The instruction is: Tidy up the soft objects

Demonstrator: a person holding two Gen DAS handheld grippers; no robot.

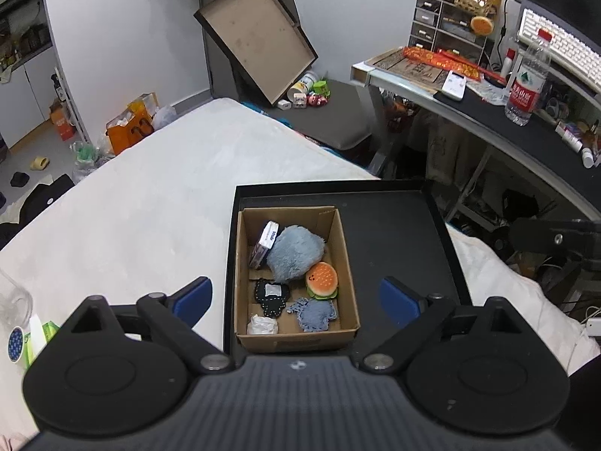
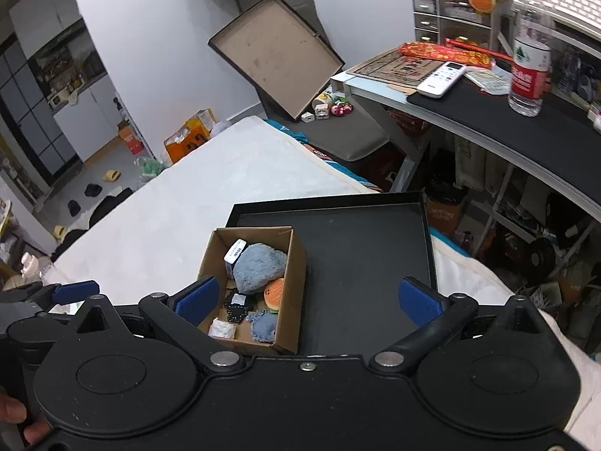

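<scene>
A small cardboard box (image 1: 347,263) (image 2: 296,263) stands in the left part of a black tray (image 1: 398,233) (image 2: 360,248) on a white bed. Inside lie a fluffy blue-grey plush (image 1: 296,253) (image 2: 257,267), a burger plush (image 1: 322,280) (image 2: 274,295), a black stitched fabric piece (image 1: 271,297) (image 2: 236,306), a denim fabric piece (image 1: 313,314) (image 2: 263,325), a white crumpled wad (image 1: 262,325) (image 2: 222,327) and a small packet (image 1: 265,244) (image 2: 234,251). My left gripper (image 1: 296,300) hangs above the box, open and empty. My right gripper (image 2: 308,300) is open and empty above the tray.
The white bed (image 1: 150,203) (image 2: 188,203) spreads to the left. A desk (image 1: 488,120) (image 2: 488,112) with a water bottle (image 1: 527,79) (image 2: 529,71), a remote control and a keyboard stands at the right. An open flat box (image 1: 255,37) (image 2: 274,56) leans on the far wall.
</scene>
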